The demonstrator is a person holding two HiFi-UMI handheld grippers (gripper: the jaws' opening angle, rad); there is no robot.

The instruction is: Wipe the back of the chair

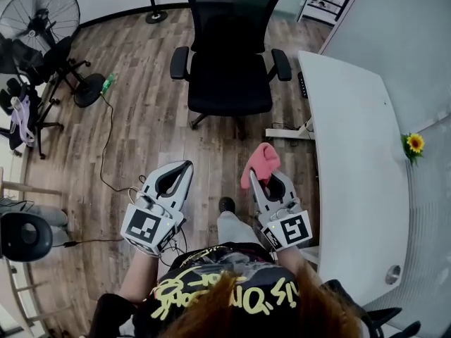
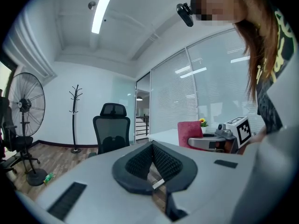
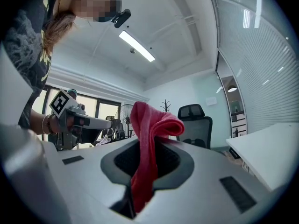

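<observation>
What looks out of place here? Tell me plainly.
What looks like a small green bottle lies on the floor beside the fan's base, and a loose cable trails past it. The chair looks in order.

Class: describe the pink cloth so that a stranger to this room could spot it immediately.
Beside the long white desk, find the right gripper. The folded pink fabric cloth is pinched between its jaws; the left gripper, shut, holds nothing.
</observation>
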